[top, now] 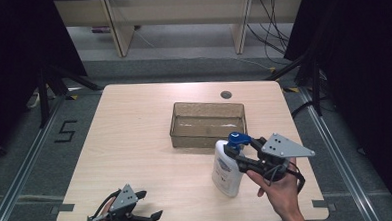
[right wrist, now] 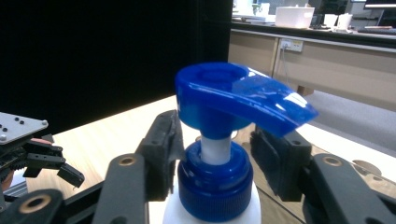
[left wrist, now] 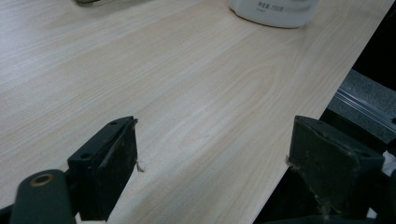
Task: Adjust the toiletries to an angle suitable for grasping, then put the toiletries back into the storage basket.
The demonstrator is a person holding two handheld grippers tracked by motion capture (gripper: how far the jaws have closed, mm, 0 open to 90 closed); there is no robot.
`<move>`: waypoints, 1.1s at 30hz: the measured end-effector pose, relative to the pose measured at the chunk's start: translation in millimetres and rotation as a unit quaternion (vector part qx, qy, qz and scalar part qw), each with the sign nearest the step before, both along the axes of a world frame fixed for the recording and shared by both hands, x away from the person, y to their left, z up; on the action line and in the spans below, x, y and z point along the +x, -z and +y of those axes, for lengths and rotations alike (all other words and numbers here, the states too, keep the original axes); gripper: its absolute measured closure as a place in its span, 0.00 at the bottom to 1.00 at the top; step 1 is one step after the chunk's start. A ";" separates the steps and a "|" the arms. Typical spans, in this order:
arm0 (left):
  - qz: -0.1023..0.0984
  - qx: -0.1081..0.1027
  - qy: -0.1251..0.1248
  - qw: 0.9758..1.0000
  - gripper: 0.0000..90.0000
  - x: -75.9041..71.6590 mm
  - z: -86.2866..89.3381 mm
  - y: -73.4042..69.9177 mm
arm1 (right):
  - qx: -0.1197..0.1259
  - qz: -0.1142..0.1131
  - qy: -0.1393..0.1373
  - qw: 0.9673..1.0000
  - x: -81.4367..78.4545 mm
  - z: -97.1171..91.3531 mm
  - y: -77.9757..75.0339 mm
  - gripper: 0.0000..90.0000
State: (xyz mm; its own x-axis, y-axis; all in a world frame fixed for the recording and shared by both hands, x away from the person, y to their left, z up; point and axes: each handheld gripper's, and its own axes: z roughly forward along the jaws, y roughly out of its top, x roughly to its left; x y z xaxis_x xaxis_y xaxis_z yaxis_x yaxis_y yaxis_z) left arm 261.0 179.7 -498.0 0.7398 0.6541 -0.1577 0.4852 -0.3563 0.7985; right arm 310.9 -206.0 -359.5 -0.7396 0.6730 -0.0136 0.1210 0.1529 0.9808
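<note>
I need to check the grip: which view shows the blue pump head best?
The right gripper view: the blue pump head is close, between the jaws. The high view shows it small; the left gripper view shows just the bottle's base.

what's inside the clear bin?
The bin on the table looks empty: the high view shows only pale glare on its floor. The pump bottle in front partly hides its near right corner.

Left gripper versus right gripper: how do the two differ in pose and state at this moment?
The right gripper has its jaws around the blue collar of the white pump bottle, below the pump head; the left gripper has wide-open jaws with nothing between them. The right gripper is raised at the bottle's top, right of the table's middle; the left gripper sits low at the near left edge. Both are hand-held with black jaws and a grey plate.
</note>
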 end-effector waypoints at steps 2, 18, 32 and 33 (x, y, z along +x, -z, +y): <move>0.000 -0.007 0.001 1.000 0.17 -0.4 -1.1 1.0 | 0.003 0.005 -0.001 1.000 -0.1 0.7 -0.3 0.58; 0.000 -0.007 0.005 1.000 0.17 -0.8 -0.5 0.8 | 0.001 -0.016 -0.001 1.000 1.0 5.1 -1.0 0.69; -0.002 -0.007 0.005 1.000 0.17 -2.1 -0.6 1.1 | -0.003 -0.007 0.015 1.000 4.5 5.5 -3.5 0.70; 0.000 -0.003 0.005 1.000 0.17 -1.9 0.6 -0.1 | 0.000 -0.005 0.013 1.000 4.9 6.2 -3.8 0.70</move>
State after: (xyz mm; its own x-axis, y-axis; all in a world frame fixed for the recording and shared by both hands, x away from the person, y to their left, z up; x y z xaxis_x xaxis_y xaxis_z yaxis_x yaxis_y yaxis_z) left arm 259.1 180.2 -497.8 0.7465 0.6455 -0.1616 0.4811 -0.3558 0.8012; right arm 315.8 -199.7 -355.6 -0.7212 0.6924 -0.0215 0.1146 0.1499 0.9820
